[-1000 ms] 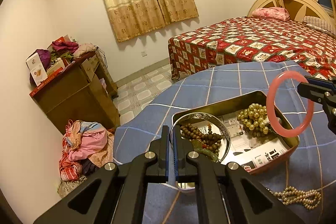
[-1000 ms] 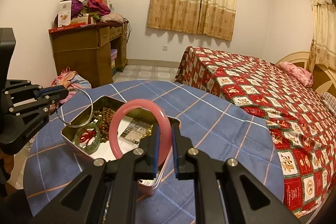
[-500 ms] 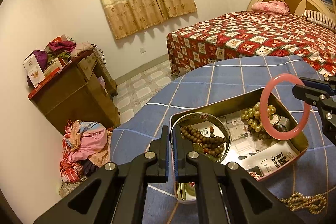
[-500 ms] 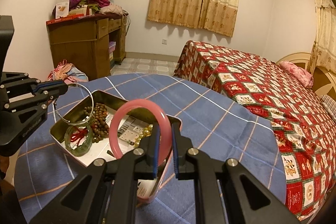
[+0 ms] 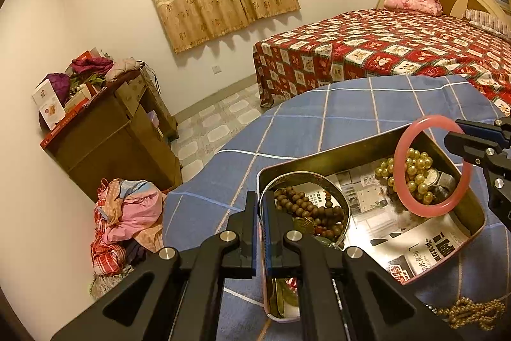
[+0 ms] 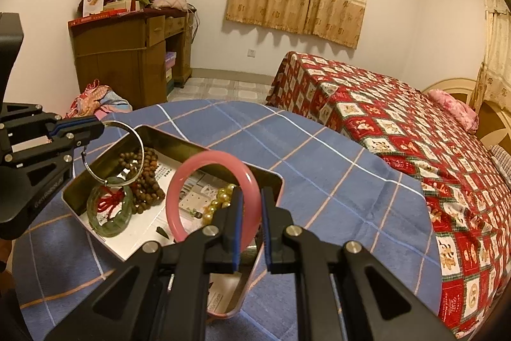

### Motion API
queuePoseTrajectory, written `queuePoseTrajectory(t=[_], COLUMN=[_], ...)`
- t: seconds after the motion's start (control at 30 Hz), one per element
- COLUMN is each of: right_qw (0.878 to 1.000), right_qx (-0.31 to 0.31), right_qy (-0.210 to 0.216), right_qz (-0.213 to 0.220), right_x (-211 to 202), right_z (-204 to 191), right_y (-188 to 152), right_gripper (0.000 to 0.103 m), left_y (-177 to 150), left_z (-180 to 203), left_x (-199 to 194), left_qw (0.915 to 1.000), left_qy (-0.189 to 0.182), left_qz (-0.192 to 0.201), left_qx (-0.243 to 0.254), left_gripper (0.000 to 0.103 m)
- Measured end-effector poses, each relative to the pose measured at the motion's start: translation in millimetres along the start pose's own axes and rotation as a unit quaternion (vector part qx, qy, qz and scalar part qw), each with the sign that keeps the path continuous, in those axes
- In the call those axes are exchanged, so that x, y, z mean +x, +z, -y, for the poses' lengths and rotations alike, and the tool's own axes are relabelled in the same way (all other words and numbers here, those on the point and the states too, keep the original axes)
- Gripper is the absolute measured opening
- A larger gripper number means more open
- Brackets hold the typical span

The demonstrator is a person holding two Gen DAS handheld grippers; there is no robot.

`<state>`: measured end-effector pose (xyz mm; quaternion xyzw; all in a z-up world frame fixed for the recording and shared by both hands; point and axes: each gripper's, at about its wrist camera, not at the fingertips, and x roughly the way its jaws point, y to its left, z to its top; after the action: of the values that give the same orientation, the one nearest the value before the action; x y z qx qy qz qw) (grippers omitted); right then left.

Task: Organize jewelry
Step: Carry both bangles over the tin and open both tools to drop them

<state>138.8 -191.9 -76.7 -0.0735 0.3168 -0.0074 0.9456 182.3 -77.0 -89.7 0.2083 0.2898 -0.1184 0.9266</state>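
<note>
A silver bangle [image 6: 126, 146] is pinched by the left gripper [image 5: 262, 224] and a pink bangle [image 5: 431, 165] by the right gripper [image 6: 249, 227], both held above the open tin [image 5: 322, 158]. Wooden beads [image 6: 148, 181], gold pearls [image 5: 412, 168] and a green bangle [image 6: 110, 213] are already stowed; a pearl strand [image 5: 469, 310] is left on the tablecloth [image 6: 319, 168], partly cut off by the frame edge

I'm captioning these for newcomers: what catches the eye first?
The pink bangle, gripped upright in the right tongs over the open metal tin. Next, the thin silver bangle held in the left tongs above the tin's other end, over brown beads.
</note>
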Motion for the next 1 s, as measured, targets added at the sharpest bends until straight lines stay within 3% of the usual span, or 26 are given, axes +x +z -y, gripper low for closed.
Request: queuePoseTrajectory(t=[0.93,1.0], right_qw=[1.0,1.0], right_qx=[-0.004,0.001], right_qy=[-0.003,-0.003], right_qz=[-0.022,-0.021], right_x=[15,14], right_z=[-6,-3], right_y=[-4,-4], right_gripper=[0.014,0.026], left_y=[-2,-3], left_z=[2,2], left_x=[22,22], left_qw=[0.9996,0.9995], left_qy=[0.004,0.005], left_qz=[-0.025,-0.028], left_qx=[0.011,0.013], left_gripper=[0.003,0.003])
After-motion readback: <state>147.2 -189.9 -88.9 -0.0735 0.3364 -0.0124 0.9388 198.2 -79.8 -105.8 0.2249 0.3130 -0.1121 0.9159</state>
